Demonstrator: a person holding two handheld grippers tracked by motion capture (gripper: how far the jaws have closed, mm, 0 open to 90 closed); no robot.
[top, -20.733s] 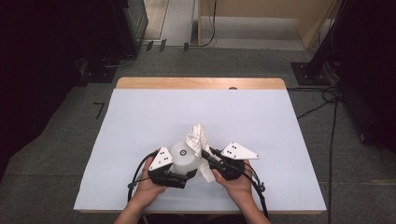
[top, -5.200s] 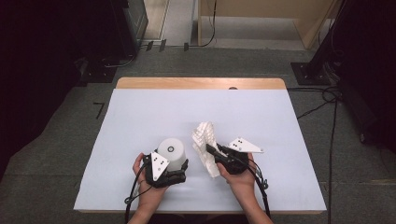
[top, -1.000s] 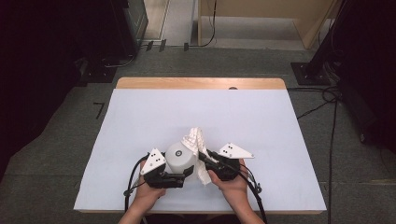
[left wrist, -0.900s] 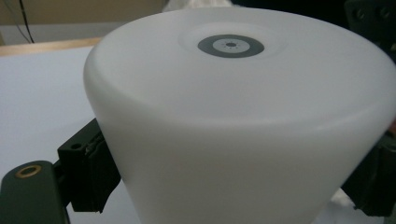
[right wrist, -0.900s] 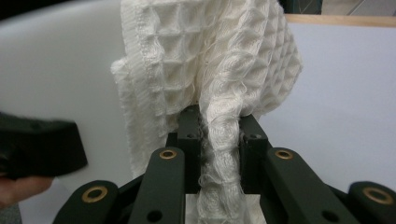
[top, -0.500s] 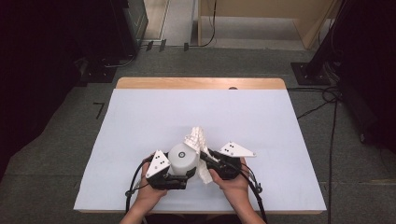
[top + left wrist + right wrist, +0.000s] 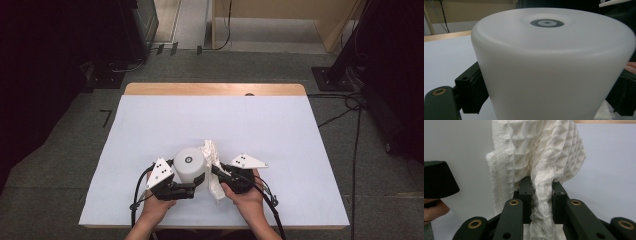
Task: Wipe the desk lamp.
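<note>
A white plastic cup (image 7: 189, 162) stands upside down near the table's front edge, with a dark round mark on its top. My left gripper (image 7: 194, 183) is shut on it low down. In the left gripper view the cup (image 7: 554, 62) sits between the two black pads (image 7: 472, 92). Right beside the cup hangs a crumpled white waffle cloth (image 7: 212, 156). My right gripper (image 7: 219, 173) is shut on a fold of it, and the cloth touches the cup's right side. In the right gripper view the cloth (image 7: 536, 152) rises out of the gripper (image 7: 541, 195), pinched between its fingers (image 7: 525, 193).
A white sheet covers the table (image 7: 260, 125), whose wooden far edge (image 7: 215, 89) shows at the back. Grey carpet surrounds it. Cables (image 7: 350, 105) lie on the floor to the right and dark equipment stands at the left and right.
Five seconds ago the cup and the cloth stood apart; now they are together. Over the last second neither hand has visibly moved.
</note>
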